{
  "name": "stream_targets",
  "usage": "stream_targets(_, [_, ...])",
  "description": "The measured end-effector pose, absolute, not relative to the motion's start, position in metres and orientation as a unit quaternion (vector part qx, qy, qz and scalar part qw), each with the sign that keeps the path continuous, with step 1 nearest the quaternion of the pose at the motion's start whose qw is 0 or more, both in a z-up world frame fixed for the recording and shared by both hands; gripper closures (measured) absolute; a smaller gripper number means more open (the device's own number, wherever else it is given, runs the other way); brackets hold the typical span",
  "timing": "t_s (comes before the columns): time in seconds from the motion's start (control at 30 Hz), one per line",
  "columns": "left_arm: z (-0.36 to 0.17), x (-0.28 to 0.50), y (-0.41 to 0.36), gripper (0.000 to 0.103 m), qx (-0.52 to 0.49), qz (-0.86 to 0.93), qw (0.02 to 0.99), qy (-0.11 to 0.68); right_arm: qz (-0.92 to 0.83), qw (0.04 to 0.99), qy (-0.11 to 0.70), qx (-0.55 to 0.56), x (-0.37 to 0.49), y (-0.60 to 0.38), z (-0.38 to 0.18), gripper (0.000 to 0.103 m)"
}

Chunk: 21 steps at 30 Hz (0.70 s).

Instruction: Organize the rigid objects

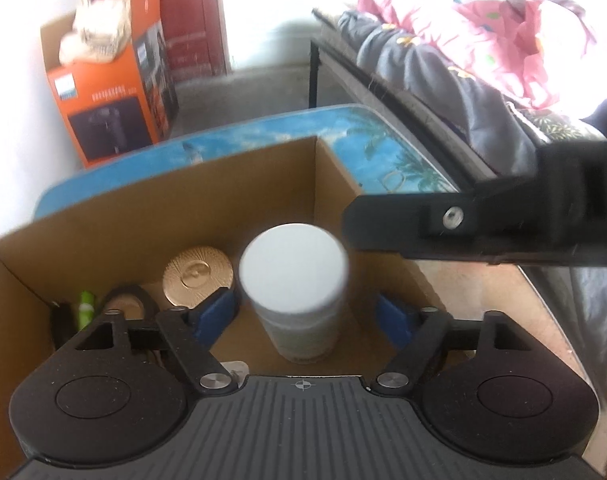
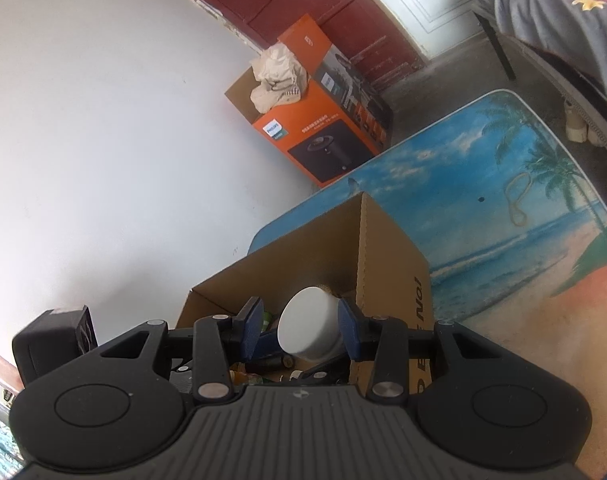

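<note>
A white-lidded jar (image 1: 293,268) stands upright inside an open cardboard box (image 1: 103,216). My left gripper (image 1: 305,314) is open around the jar, with both blue pads (image 1: 217,314) a little off its sides. A gold-lidded jar (image 1: 197,276), a green item (image 1: 85,306) and dark pieces lie further left in the box. One black finger (image 1: 403,220) of my right gripper reaches in from the right, its tip just beside the jar's lid. In the right wrist view my right gripper (image 2: 301,326) has its pads apart, gripping nothing, with the jar (image 2: 309,328) beyond them.
The box (image 2: 391,264) sits on a table with a beach print (image 2: 503,184), which has a rubber band (image 2: 517,200) on it. An orange appliance carton (image 1: 107,80) stands on the floor by the white wall. A bed with bedding (image 1: 463,52) runs along the right.
</note>
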<state>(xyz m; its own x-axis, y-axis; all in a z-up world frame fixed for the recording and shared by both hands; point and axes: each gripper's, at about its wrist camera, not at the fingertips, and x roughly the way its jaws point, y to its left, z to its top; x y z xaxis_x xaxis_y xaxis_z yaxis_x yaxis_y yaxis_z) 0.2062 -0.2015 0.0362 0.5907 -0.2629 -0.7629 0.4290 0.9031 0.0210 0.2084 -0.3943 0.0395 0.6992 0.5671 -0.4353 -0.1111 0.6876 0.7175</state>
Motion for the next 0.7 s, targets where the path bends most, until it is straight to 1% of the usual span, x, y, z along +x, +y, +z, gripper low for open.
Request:
stream_targets(0.07, [0.044,0.195,-0.199,0.019,0.103,-0.201,0.893,0.388,0.196,0.86,0.319,0.347,0.198,-0.399,0.046,0.057])
stream_targets(0.1, [0.048,0.19,-0.197,0.017,0.102,-0.203,0.897,0.379,0.193,0.863,0.31,0.35,0.192,-0.401,0.05,0.052])
stream_targets(0.13, [0.053,0.184,-0.193,0.016,0.101,-0.206,0.901,0.369,0.189,0.865,0.302,0.353,0.185,-0.403,0.053,0.048])
stream_targets(0.2, [0.064,0.171,-0.186,0.013,0.096,-0.211,0.909,0.346,0.183,0.871,0.285,0.357,0.17,-0.407,0.061,0.047])
stream_targets(0.27, [0.076,0.158,-0.176,0.008,0.085,-0.221,0.914,0.329,0.178,0.877,0.268,0.358,0.154,-0.409,0.07,0.043])
stream_targets(0.3, [0.081,0.152,-0.17,0.006,0.078,-0.226,0.916,0.323,0.174,0.88,0.26,0.358,0.145,-0.409,0.074,0.038])
stream_targets(0.37, [0.091,0.14,-0.156,0.004,0.065,-0.237,0.918,0.311,0.166,0.888,0.245,0.353,0.129,-0.408,0.082,0.035])
stream_targets(0.43, [0.1,0.13,-0.144,0.001,0.049,-0.243,0.92,0.304,0.155,0.896,0.232,0.345,0.112,-0.405,0.088,0.027])
stream_targets(0.47, [0.104,0.126,-0.137,0.0,0.04,-0.246,0.921,0.3,0.15,0.9,0.226,0.341,0.104,-0.403,0.09,0.025])
stream_targets(0.6, [0.109,0.112,-0.115,0.0,0.032,-0.248,0.92,0.302,0.123,0.918,0.216,0.308,0.081,-0.388,0.095,0.005])
stream_targets(0.7, [0.107,0.104,-0.102,0.0,0.034,-0.231,0.923,0.306,0.105,0.93,0.222,0.275,0.071,-0.372,0.093,0.002])
